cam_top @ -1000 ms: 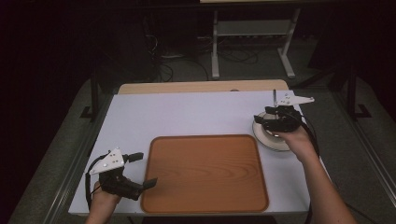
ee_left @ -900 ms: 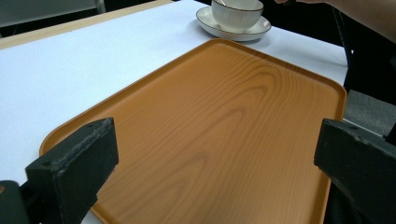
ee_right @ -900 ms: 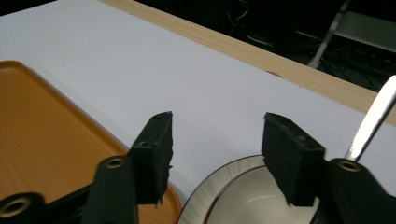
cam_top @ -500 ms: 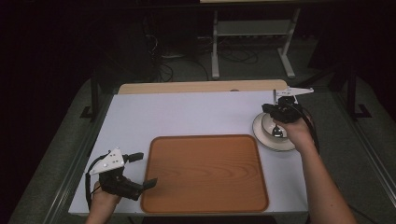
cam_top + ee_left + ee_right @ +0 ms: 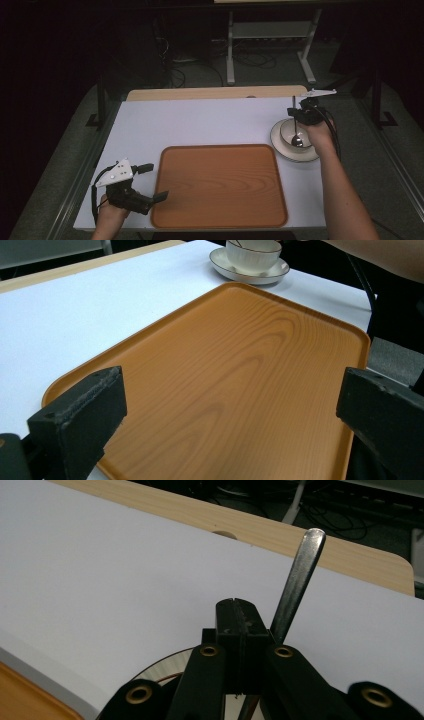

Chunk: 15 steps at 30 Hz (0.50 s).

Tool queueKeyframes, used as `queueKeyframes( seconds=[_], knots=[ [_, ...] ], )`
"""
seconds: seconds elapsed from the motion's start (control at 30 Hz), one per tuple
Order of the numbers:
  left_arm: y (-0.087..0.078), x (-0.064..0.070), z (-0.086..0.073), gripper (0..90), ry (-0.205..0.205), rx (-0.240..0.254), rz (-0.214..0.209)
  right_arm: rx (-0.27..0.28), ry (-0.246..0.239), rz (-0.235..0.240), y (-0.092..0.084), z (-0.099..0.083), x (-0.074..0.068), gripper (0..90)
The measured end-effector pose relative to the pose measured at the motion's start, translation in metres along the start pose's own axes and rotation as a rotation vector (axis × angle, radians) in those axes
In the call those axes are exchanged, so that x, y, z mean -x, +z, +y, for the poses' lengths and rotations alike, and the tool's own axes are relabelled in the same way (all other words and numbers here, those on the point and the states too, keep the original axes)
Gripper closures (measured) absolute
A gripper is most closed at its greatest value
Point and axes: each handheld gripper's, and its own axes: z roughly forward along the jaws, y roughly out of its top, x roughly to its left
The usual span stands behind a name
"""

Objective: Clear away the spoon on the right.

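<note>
At 2 o'clock on the table: I had the right gripper point(image 5: 298, 111) over the bowl point(image 5: 286, 131), which sat on its saucer point(image 5: 280, 149).
Right jaws: pressed together, and by my reading pinching the spoon point(image 5: 300, 575) low on its handle, which came out just beside the pads.
Spoon's long axis: steep, near upright; its scoop rested in the bowl and its handle tip pointed toward 12 o'clock, away from me.
Nearer hand: the right one, already on the spoon; the left was well apart at 8 o'clock.
Left gripper point(image 5: 154, 181): jaws wide, nothing between them, at the near left corner of the tray point(image 5: 220, 185) and aimed across it toward 2 o'clock.
Coming move, as I judged it: a straight lift to clear the bowl's rim, then a carry toward 8 o'clock to the bare tray just beside the saucer.
Surface: white table point(image 5: 200, 122) with a pale wooden strip point(image 5: 200, 93) along its far edge.
Room: dark, with a metal stand point(image 5: 270, 40) and loose cables on the floor at 12 o'clock.
</note>
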Motion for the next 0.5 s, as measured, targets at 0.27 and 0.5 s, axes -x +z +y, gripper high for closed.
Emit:
queueKeyframes(
  seconds=[0.27,0.5],
  knots=[
    [-0.001,0.000,0.000,0.0,0.002,0.001,0.000,-0.018,0.011,-0.030,0.005,0.001,0.005,89.4],
    [0.000,0.000,0.000,0.0,0.001,0.002,-0.001,-0.039,0.034,-0.067,0.004,-0.002,0.013,89.5]
  ],
)
